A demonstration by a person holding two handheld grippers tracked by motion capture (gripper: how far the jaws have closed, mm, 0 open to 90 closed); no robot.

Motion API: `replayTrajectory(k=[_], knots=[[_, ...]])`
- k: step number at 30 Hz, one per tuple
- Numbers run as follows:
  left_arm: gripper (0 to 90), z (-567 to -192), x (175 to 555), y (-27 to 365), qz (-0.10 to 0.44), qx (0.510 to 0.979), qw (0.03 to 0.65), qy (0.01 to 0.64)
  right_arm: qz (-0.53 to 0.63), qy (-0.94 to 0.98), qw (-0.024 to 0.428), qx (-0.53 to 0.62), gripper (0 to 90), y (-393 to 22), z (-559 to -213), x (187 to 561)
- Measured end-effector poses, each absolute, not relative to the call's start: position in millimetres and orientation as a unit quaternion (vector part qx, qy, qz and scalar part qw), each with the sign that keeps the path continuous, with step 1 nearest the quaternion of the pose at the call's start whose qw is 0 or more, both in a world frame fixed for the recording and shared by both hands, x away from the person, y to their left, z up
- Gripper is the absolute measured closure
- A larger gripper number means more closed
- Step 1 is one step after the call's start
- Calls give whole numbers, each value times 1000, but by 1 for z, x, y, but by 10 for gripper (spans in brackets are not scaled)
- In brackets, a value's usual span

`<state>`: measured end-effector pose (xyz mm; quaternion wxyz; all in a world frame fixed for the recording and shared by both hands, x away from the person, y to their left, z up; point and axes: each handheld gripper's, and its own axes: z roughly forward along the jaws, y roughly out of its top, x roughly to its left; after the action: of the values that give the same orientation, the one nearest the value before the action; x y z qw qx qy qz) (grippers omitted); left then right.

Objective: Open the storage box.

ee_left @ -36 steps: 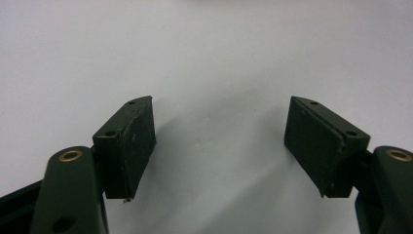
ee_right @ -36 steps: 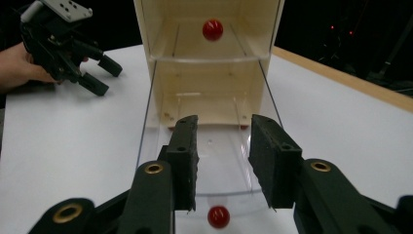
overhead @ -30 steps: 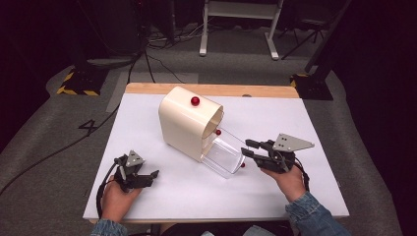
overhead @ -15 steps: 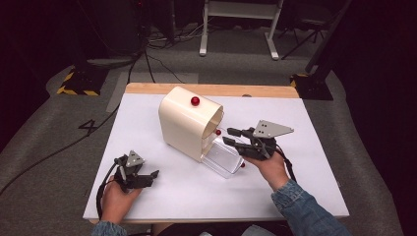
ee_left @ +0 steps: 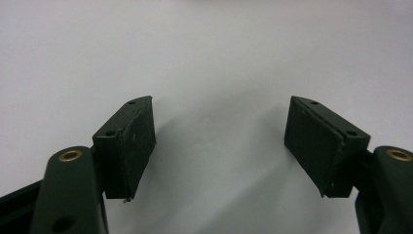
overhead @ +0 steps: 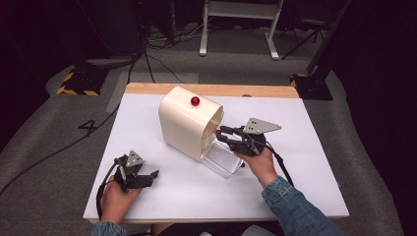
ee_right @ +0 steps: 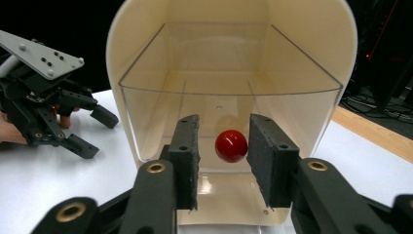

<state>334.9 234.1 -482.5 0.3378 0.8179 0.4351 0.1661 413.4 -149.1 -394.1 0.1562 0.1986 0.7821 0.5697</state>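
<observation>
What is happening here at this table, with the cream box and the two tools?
A person holds a black two-jaw gripper in each hand. The right gripper has its jaws on either side of the small red round knob on the clear plastic drawer of the cream rounded box; they have just been closing, with small gaps left. The left gripper rests open over the white table, apart from the box.

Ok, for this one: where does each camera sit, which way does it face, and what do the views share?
High view: above the person's side, looking forward and down on the white table; both forearms show.
Left gripper view: on the left gripper, facing bare tabletop between open jaws.
Right gripper view: on the right gripper, facing the clear drawer's red knob.
Shared: the cream box and left gripper appear in the high and right gripper views.
</observation>
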Motion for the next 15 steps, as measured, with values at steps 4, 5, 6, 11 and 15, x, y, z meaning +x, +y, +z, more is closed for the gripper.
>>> replayTrajectory(k=[4,5,6,11,15], knots=[[273,-482,335,234,166,818,338,435,566,783,162,198,714,-147,-399,417],[273,-482,335,234,166,818,338,435,566,783,162,198,714,-147,-399,417],[273,-483,335,234,167,818,337,435,569,781,162,201,731,-148,-400,417],[273,-482,335,234,166,818,337,435,574,777,167,197,740,-148,-402,417],[273,-483,335,234,166,818,338,435,575,777,165,197,741,-150,-401,416]])
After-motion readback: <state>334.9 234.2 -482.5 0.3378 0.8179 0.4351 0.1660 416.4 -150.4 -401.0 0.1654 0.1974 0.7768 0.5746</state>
